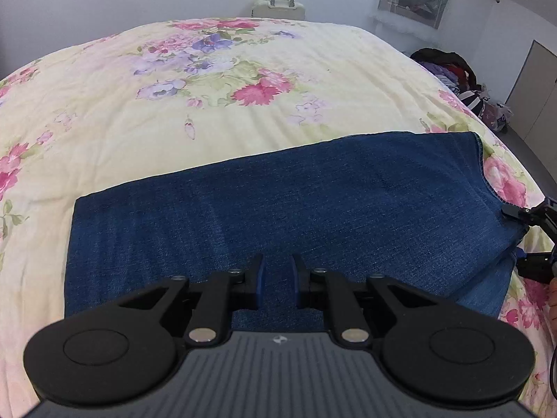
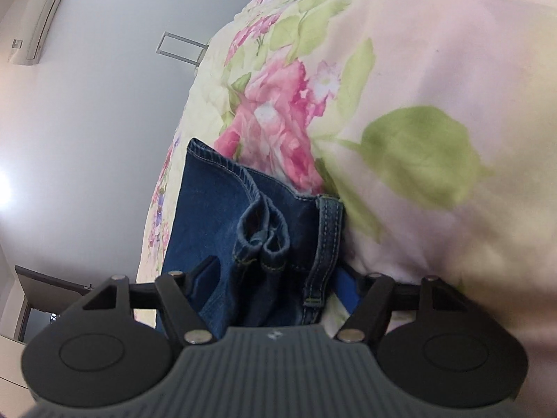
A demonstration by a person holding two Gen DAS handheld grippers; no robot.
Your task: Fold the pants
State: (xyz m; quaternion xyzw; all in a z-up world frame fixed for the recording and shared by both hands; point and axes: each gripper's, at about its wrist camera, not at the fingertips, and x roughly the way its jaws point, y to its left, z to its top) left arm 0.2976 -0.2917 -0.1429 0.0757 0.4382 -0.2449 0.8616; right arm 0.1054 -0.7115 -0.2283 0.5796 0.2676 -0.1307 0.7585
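Blue denim pants [image 1: 278,205] lie folded into a flat rectangle on the floral bedspread [image 1: 209,111]. My left gripper [image 1: 277,278] hovers over the pants' near edge, its jaws a small gap apart with nothing between them. My right gripper [image 1: 522,240] shows at the pants' right end in the left wrist view. In the right wrist view the right gripper [image 2: 275,275] is open wide, its fingers [image 2: 200,275] on either side of the stacked denim layers and hems [image 2: 261,223], not clamped on them.
The bedspread [image 2: 400,122] fills the bed. A cream suitcase [image 1: 278,7] stands past the far edge. A pile of clothes and bags [image 1: 459,76] lies on the floor at the right. An air conditioner [image 2: 41,14] hangs on the wall.
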